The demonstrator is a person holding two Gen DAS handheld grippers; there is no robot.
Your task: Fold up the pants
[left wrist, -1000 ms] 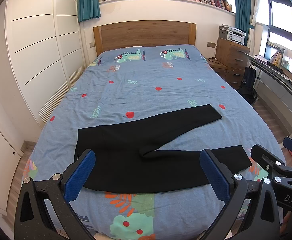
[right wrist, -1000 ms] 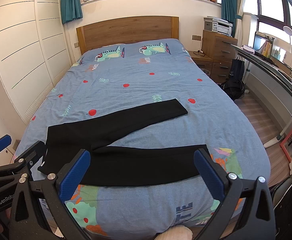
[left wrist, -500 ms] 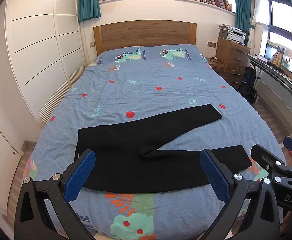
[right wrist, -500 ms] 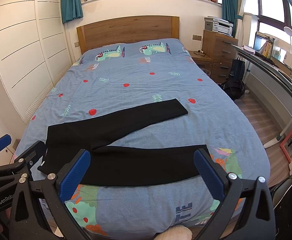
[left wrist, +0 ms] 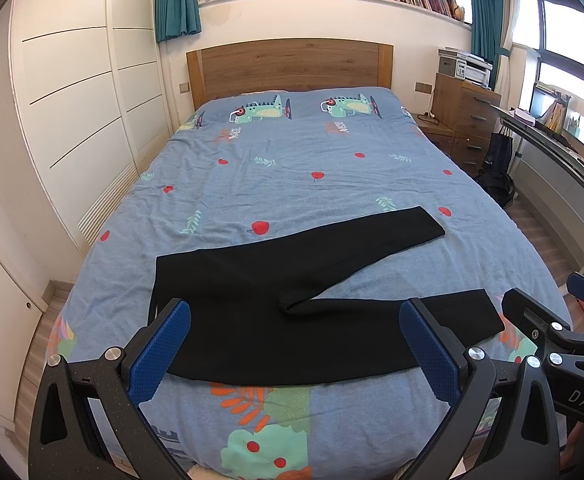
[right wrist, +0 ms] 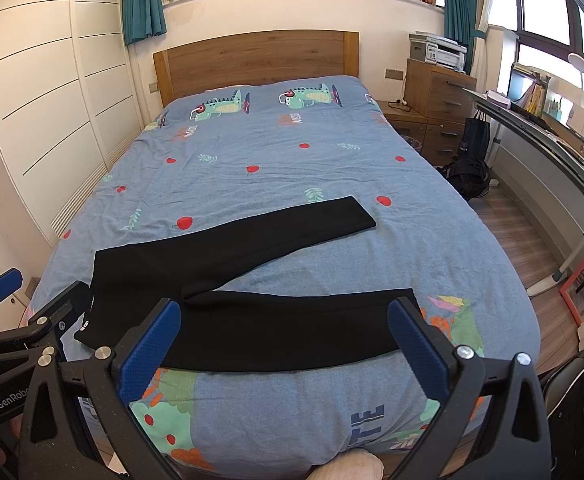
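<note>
Black pants point(left wrist: 276, 312) point(right wrist: 252, 280) lie flat across the near end of the blue bed point(left wrist: 292, 168) point(right wrist: 276, 160). The waist is at the left and the two legs splay to the right, one running along the foot edge, the other angling toward the far right. My left gripper point(left wrist: 295, 344) hovers open above the near edge of the pants, holding nothing. My right gripper point(right wrist: 284, 340) is also open and empty, above the lower leg. Each gripper shows at the edge of the other's view.
A white wardrobe point(left wrist: 72, 120) lines the left side of the bed. A wooden dresser point(left wrist: 467, 120) with a printer, a black bag point(right wrist: 467, 176) on the floor and a long desk point(right wrist: 551, 148) stand to the right. The wooden headboard point(left wrist: 288, 68) is at the far end.
</note>
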